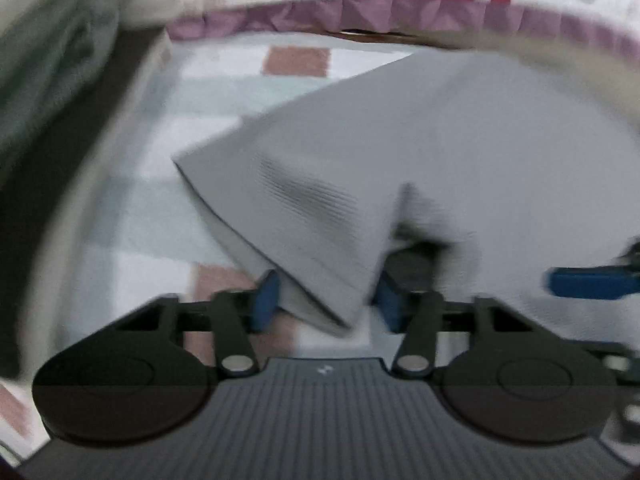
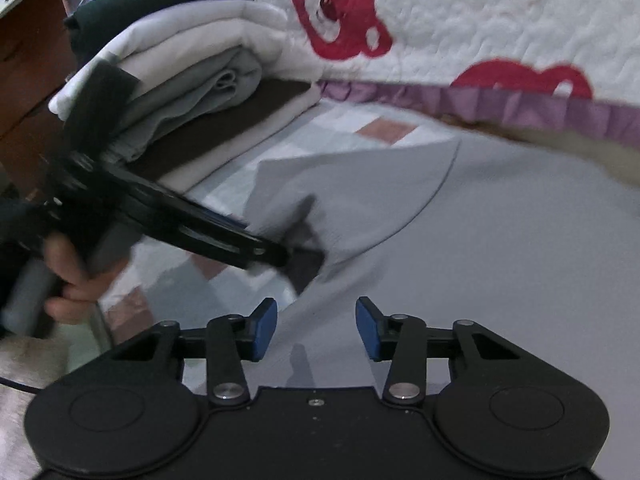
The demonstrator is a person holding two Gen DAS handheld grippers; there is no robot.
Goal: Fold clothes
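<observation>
A pale grey garment (image 1: 460, 152) lies spread over the checked bed sheet (image 1: 160, 216). A folded corner of it (image 1: 320, 248) is lifted between the blue pads of my left gripper (image 1: 326, 300), which is shut on it. In the right wrist view the left gripper (image 2: 304, 258) pinches that raised flap of the grey garment (image 2: 500, 260), with a person's hand (image 2: 68, 280) on its handle. My right gripper (image 2: 316, 330) hovers open just above the flat grey cloth, nothing between its pads. One blue fingertip (image 1: 588, 284) of the right gripper shows at the right edge of the left wrist view.
A stack of folded clothes (image 2: 180, 80) in white, grey and dark cloth sits at the back left, beside a wooden cabinet (image 2: 24, 60). A white quilt with red bears (image 2: 440, 20) and a purple frill (image 2: 560, 108) borders the far side.
</observation>
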